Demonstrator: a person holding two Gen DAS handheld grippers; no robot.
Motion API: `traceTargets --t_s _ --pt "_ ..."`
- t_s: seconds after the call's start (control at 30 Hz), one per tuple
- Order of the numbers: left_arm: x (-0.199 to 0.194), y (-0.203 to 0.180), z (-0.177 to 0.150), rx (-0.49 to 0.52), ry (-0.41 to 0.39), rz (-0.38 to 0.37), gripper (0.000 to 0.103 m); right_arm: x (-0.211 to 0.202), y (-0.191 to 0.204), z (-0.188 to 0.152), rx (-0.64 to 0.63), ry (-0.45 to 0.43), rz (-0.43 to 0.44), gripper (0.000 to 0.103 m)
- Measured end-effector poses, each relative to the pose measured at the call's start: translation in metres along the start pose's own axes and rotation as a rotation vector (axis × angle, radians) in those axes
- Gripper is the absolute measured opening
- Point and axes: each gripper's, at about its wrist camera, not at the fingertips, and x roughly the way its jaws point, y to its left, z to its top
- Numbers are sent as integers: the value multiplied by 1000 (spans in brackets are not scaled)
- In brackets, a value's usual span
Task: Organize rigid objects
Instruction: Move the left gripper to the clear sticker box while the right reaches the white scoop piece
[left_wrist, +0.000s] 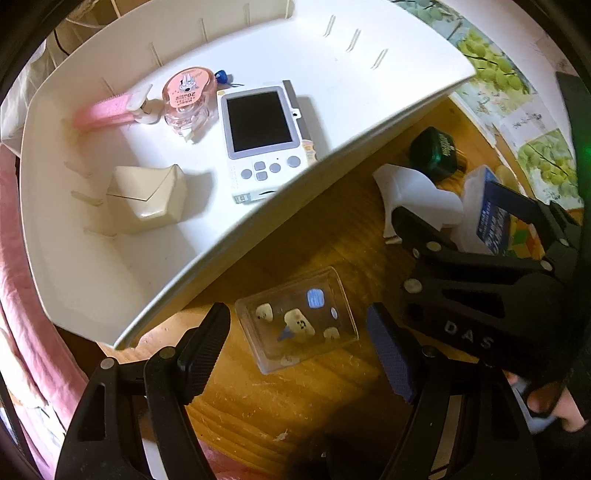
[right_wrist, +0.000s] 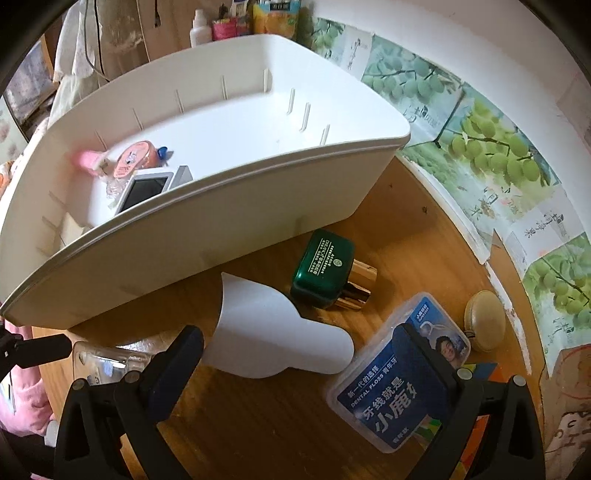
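1. White bin (left_wrist: 258, 229): stands on the wooden table (left_wrist: 332, 236); it holds a handheld device (left_wrist: 258, 133), a tape dispenser (left_wrist: 186, 96), a pink brush (left_wrist: 103, 112) and a small cream box (left_wrist: 147, 197).
2. Left gripper (left_wrist: 299, 343): jaws open, hovering over a clear case (left_wrist: 295, 321) lying just in front of the bin, pads not touching it.
3. Right gripper (right_wrist: 306, 354): jaws wide open, straddling a white scoop (right_wrist: 273, 332) and a floss box (right_wrist: 399, 373) in front of the bin; contact cannot be told.
4. Green bottle (right_wrist: 321, 267): lies near the bin's front wall.
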Motion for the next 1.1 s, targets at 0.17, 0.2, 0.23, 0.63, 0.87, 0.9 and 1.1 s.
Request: traceTargets --t_s 0.17,0.2,0.23,0.63,0.87,0.9,1.1 --pt "5 -1 9 -24 17 21 79 4 1 7 -23 63 -5 103" --pt "7 0 11 -39 26 25 78 5 1 9 -26 80 -8 103" --pt "8 0 12 -47 30 28 78 7 1 10 -28 93 -14 103" --pt "13 11 16 -101 56 43 69 22 8 23 -56 195 -77 103" --pt "11 24 10 -93 77 25 68 27 15 23 -107 222 -109 100" --pt "11 27 9 -95 85 22 68 27 15 23 -107 224 -109 100" --pt "9 39 1 -102 105 -3 68 24 19 22 -127 233 -126 91"
